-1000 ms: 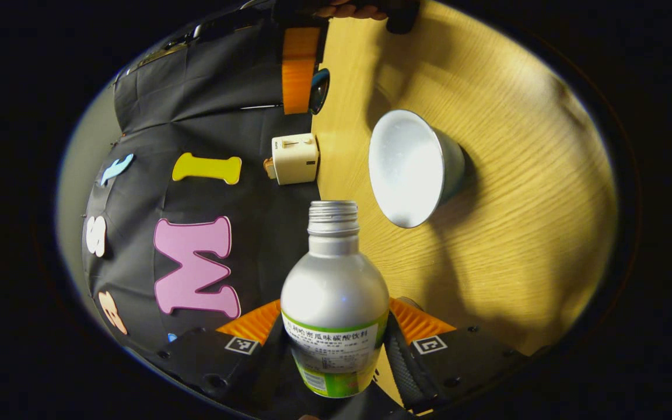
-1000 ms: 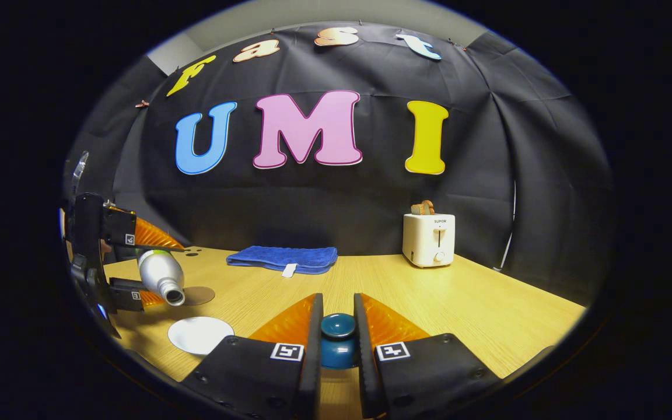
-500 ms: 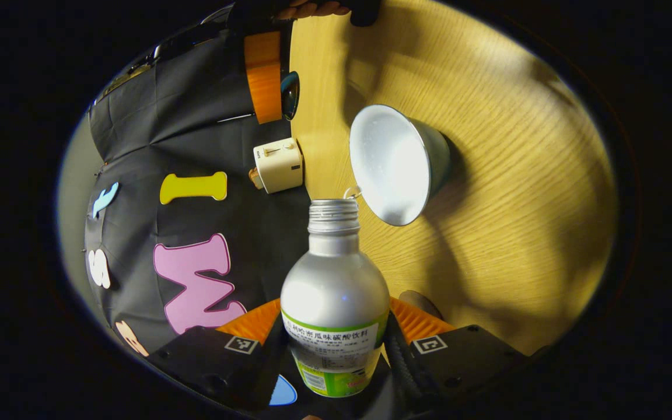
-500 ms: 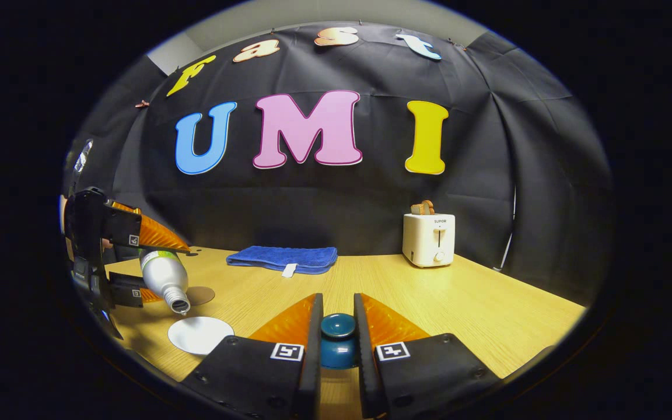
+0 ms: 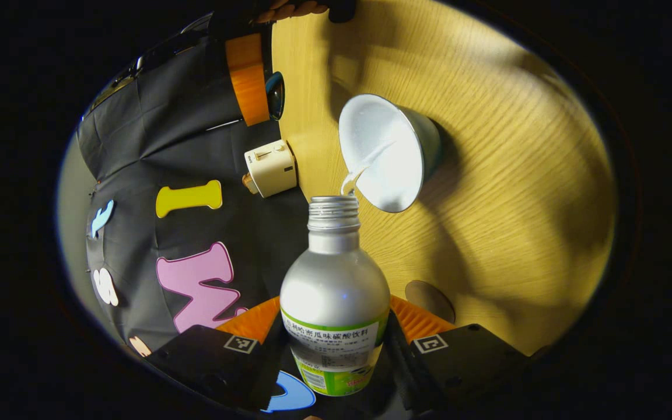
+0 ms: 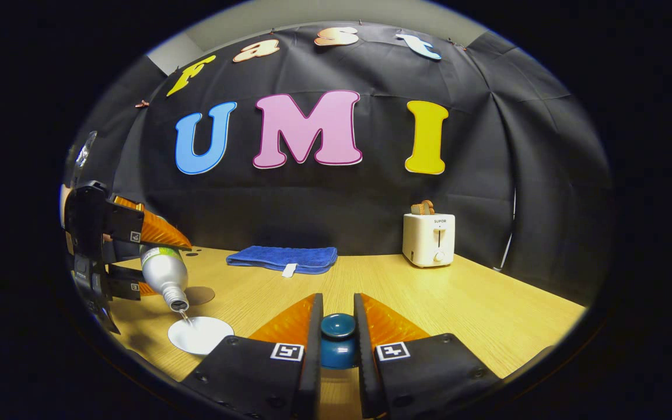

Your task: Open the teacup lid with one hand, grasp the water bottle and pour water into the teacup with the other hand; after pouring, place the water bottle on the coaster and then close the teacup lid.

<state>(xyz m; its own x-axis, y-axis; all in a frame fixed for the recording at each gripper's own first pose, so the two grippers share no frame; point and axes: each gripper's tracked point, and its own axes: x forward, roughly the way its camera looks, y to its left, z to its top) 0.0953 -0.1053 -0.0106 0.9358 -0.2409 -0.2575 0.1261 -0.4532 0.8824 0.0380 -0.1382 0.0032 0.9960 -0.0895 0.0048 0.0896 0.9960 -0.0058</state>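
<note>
- The left gripper [image 5: 336, 344] has its fingers pressed on either side of a silver metal water bottle with a green-and-white label [image 5: 335, 303], gripping it at the labelled lower body.
- In the right gripper view, this bottle [image 6: 165, 274] is tilted neck-down, its open threaded mouth just above the cup.
- A thin stream of water [image 5: 359, 169] runs from the bottle mouth into the white-lined, teal-walled teacup [image 5: 385, 153], which stands uncovered on the light wooden table [image 5: 517, 175].
- The right gripper [image 6: 338, 332] has its fingers narrowed onto the knob of the dark teal round teacup lid [image 6: 338, 338], holding it just above the table, well to the side of the cup [image 6: 200, 335].
- A round brown coaster [image 5: 429, 301] lies bare on the table near the cup, just behind the bottle in the right gripper view.
- Farther back, a folded blue cloth [image 6: 282, 258] lies on the table, and a cream toaster with toast in its slot [image 6: 428, 238] stands apart to its right.
</note>
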